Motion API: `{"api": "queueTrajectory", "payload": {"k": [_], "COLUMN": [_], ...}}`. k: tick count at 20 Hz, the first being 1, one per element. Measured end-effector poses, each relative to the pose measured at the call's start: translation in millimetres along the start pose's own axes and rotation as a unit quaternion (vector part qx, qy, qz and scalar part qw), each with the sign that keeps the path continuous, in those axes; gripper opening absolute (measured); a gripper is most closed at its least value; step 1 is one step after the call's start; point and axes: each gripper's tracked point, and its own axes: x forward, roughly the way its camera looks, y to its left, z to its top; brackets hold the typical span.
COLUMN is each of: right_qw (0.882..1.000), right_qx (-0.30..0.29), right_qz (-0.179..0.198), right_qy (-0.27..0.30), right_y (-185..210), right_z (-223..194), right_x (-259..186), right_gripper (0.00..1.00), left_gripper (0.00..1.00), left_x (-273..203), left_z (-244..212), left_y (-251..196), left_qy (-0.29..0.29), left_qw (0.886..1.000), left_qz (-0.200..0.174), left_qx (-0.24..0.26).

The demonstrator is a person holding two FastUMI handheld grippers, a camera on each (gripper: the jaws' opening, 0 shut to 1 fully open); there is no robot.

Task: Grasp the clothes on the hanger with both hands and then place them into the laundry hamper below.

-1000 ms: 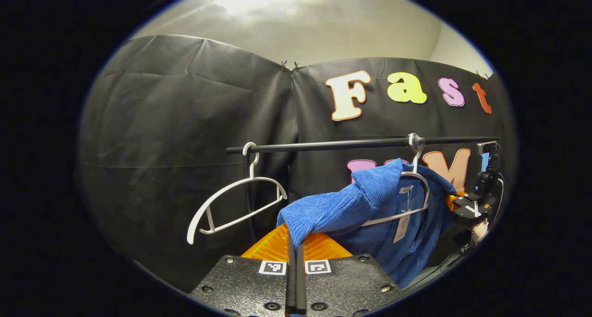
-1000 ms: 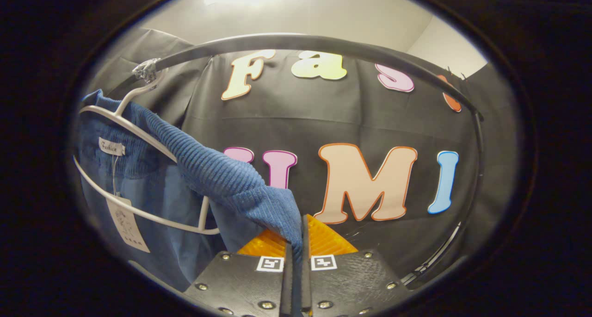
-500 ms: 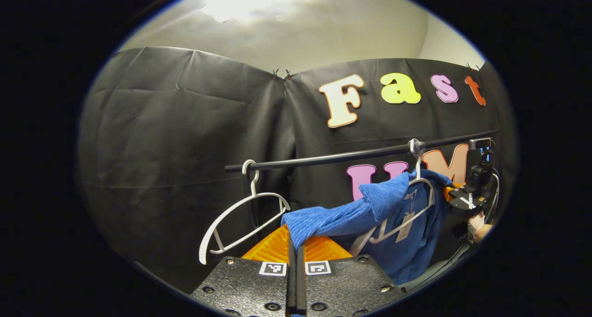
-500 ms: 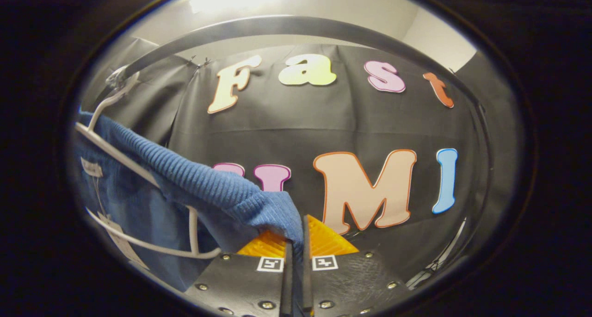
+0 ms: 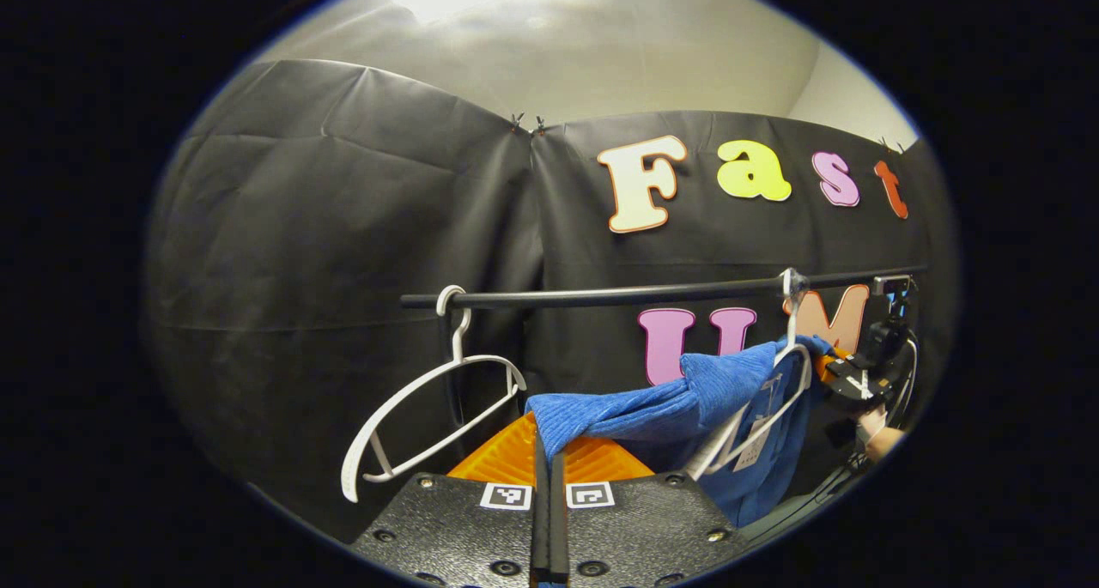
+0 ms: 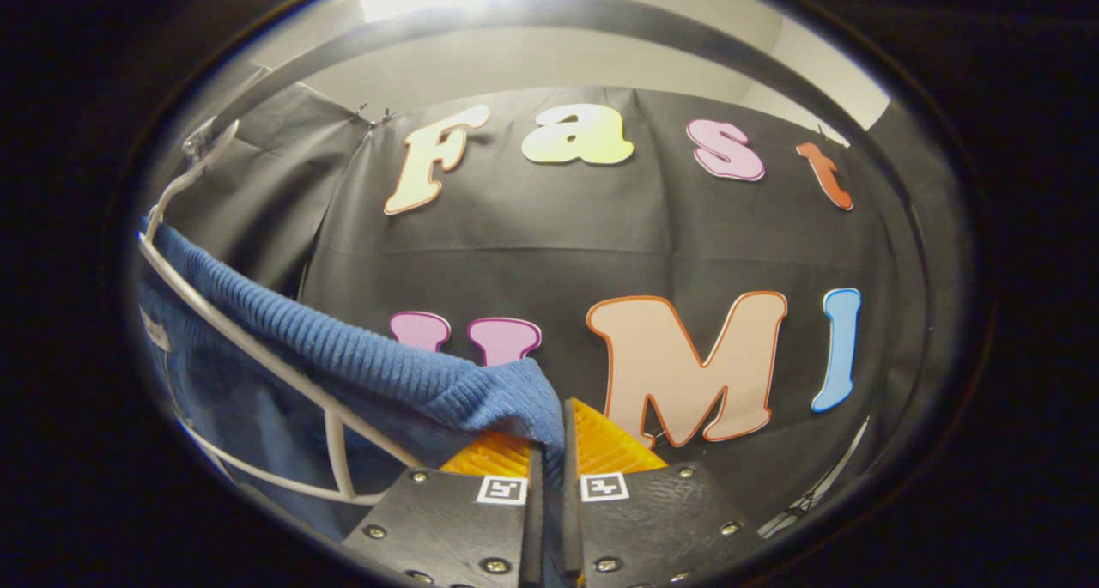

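**Both grippers clamped on garment**

While the left gripper (image 5: 549, 451) pinches one end of the blue garment (image 5: 652, 403), the right gripper (image 6: 549, 438) pinches the other. Beyond, the cloth drapes over a white hanger (image 6: 258, 356) on the rail (image 5: 601, 296); an empty hanger (image 5: 429, 408) hangs beside.

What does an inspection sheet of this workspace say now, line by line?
Surface: nothing seen; no hamper or floor in these frames.
Job's things: blue garment, partly on a white hanger that hangs on the black rail; its cloth stretches to both grippers.
Clutter: a second hanger, bare, on the rail.
Grippers: left gripper shut on the garment; right gripper shut on the garment, also seen beyond the garment with a hand below it.
Cables: a cable by the right gripper.
Surroundings: black cloth wall; pale ceiling with a light.
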Motion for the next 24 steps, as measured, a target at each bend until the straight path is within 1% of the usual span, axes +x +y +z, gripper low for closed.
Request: {"api": "queueTrajectory", "payload": {"k": [4,6,9,10,11,13,17,19,20,21,24], "right_qw": [1.0,0.999,0.999,0.998,0.998,0.996,0.994,0.993,0.992,0.991,0.99], "right_qx": [-0.016,-0.025,-0.012,-0.022,-0.033,-0.039,-0.043,-0.053,-0.055,-0.056,-0.051], "right_qz": [0.005,-0.002,0.003,0.001,0.0,0.0,0.004,0.014,0.02,0.025,0.044], "right_qy": [0.012,0.02,0.05,0.055,0.06,0.075,0.099,0.107,0.112,0.116,0.123], "right_y": [0.1,-5.0,-2.4,-6.5,-10.4,-12.9,-15.2,-13.0,-11.1,-8.7,1.7], "right_z": [-14.3,-20.4,-42.7,-47.0,-52.5,-68.2,-89.4,-94.9,-98.6,-100.5,-103.1], "right_x": [4.6,8.5,10.4,11.7,9.7,0.7,-22.9,-36.6,-43.0,-50.4,-72.8], "right_gripper": [0.08,0.08,0.09,0.06,0.08,0.08,0.08,0.09,0.06,0.09,0.09], "left_gripper": [0.0,0.01,0.01,0.0,0.0,0.0,0.0,0.01,0.01,0.02,0.0], "left_x": [17.2,23.2,28.4,28.2,27.3,27.0,16.5,10.4,6.9,3.1,-9.1], "left_z": [-23.7,-36.3,-62.5,-69.5,-77.0,-91.3,-115.8,-124.1,-129.5,-133.0,-139.1], "left_y": [1.8,1.6,-9.2,-10.5,-9.1,-12.2,-16.1,-19.1,-21.2,-25.7,-39.4], "left_qy": [0.009,0.018,0.037,0.041,0.043,0.051,0.064,0.068,0.071,0.074,0.073], "left_qw": [1.0,1.0,0.999,0.999,0.999,0.999,0.998,0.997,0.997,0.997,0.997], "left_qz": [-0.003,-0.002,-0.011,-0.011,-0.011,-0.011,-0.009,-0.013,-0.015,-0.018,-0.033], "left_qx": [-0.014,-0.017,-0.025,-0.02,-0.013,-0.01,-0.026,-0.027,-0.023,-0.019,-0.01]}}
